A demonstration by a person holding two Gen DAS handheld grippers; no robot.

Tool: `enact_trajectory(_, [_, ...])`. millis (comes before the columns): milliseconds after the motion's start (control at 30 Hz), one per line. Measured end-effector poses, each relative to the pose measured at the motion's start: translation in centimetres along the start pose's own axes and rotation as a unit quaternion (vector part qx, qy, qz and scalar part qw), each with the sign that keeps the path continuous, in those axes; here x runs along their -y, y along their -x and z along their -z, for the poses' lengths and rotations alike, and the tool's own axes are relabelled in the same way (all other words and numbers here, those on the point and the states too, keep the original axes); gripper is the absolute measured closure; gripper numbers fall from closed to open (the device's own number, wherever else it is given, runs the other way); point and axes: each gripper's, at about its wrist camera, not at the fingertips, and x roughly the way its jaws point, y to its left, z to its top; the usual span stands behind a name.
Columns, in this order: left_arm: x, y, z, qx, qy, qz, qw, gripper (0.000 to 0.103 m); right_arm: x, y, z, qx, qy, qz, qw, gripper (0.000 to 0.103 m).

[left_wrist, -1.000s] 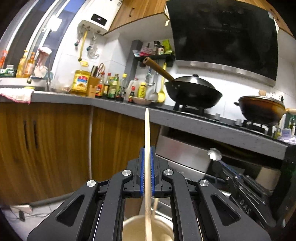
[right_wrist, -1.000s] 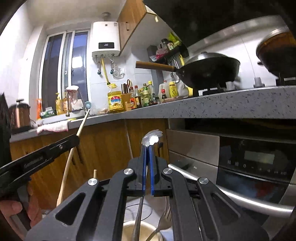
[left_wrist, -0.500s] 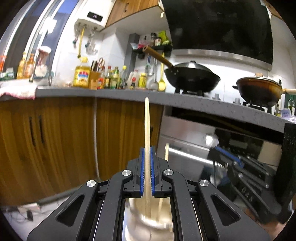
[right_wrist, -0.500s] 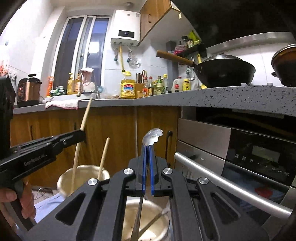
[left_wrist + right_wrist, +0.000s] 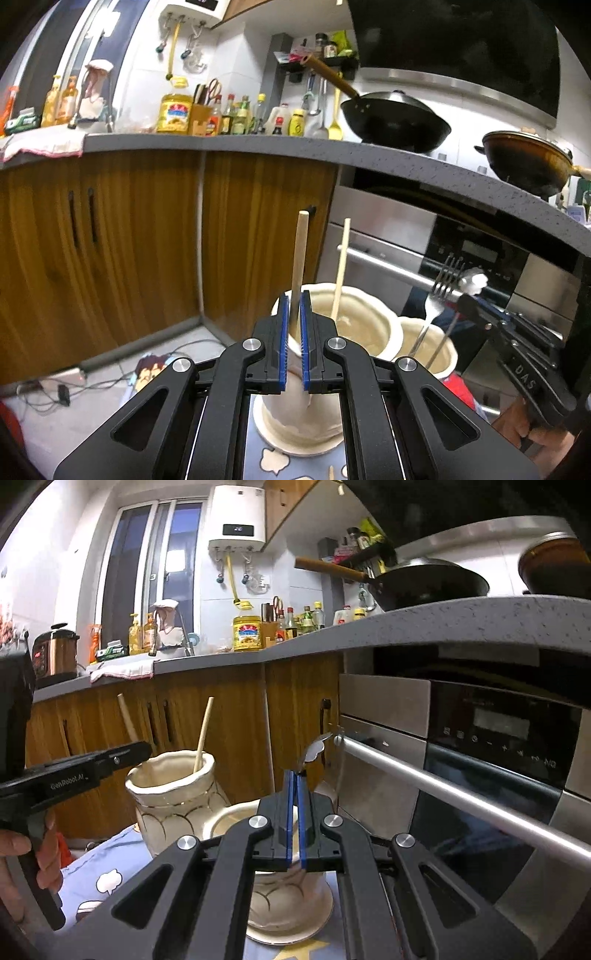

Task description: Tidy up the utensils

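Note:
My left gripper (image 5: 294, 295) is shut on a wooden chopstick (image 5: 299, 251), held upright over a cream ceramic jar (image 5: 354, 317). A second chopstick (image 5: 341, 266) stands in that jar. My right gripper (image 5: 295, 775) is shut on a metal spoon (image 5: 314, 751), bowl end up, over a second cream jar (image 5: 229, 819). That jar also shows in the left wrist view (image 5: 443, 347), with a fork (image 5: 441, 288) standing in it. In the right wrist view the chopstick jar (image 5: 173, 790) and the left gripper (image 5: 144, 747) are at the left.
The jars stand on a blue patterned cloth (image 5: 107, 871). Wooden cabinets (image 5: 129, 236) and an oven with a steel handle bar (image 5: 443, 790) are close behind. A grey countertop (image 5: 258, 142) above carries bottles, a wok (image 5: 395, 118) and a pot. Cables (image 5: 55, 387) lie on the floor.
Both grippers have lowered and tilted down toward the jars. The chopstick now hangs over the left jar's mouth, the spoon over the right jar. Both stay gripped.

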Motion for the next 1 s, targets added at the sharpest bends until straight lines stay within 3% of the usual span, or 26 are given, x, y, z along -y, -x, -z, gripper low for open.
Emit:
enact_trajectory(233, [0.3, 0.3, -0.2, -0.008, -0.003, -0.012, 0.9999, 0.091, 1.1, 0.4, -0.2, -0.003, -0.029, -0.001, 1.0, 0.099])
enact_trajectory(400, [0.1, 0.8, -0.4, -0.009, 0.003, -0.019, 0.9998, 0.08, 2.1, 0.8, 0.0, -0.006, -0.053, 0.006, 0.999, 0.075])
enact_trajectory(467, [0.0, 1.1, -0.3, -0.011, 0.006, -0.019, 0.9997, 0.069, 2.4, 1.2, 0.1, -0.003, -0.062, 0.01, 0.998, 0.059])
enact_trajectory(600, [-0.3, 2.0, -0.3, -0.011, 0.014, -0.023, 0.9996, 0.052, 3.0, 1.9, 0.5, -0.001, -0.081, 0.009, 0.997, 0.041])
enact_trajectory(767, [-0.4, 3.4, 0.0, -0.01, 0.017, -0.034, 0.9992, 0.021, 2.9, 2.8, 0.9, -0.011, -0.088, -0.006, 0.996, 0.016])
enact_trajectory(867, [-0.5, 4.3, 0.1, -0.012, 0.023, -0.036, 0.999, 0.009, 3.0, 3.4, 1.4, -0.024, -0.097, -0.012, 0.995, 0.005])
enact_trajectory(1000, [-0.6, 5.5, 0.5, -0.016, 0.019, -0.053, 0.9983, 0.006, 3.4, 4.2, 2.2, -0.035, -0.114, -0.009, 0.993, 0.005])
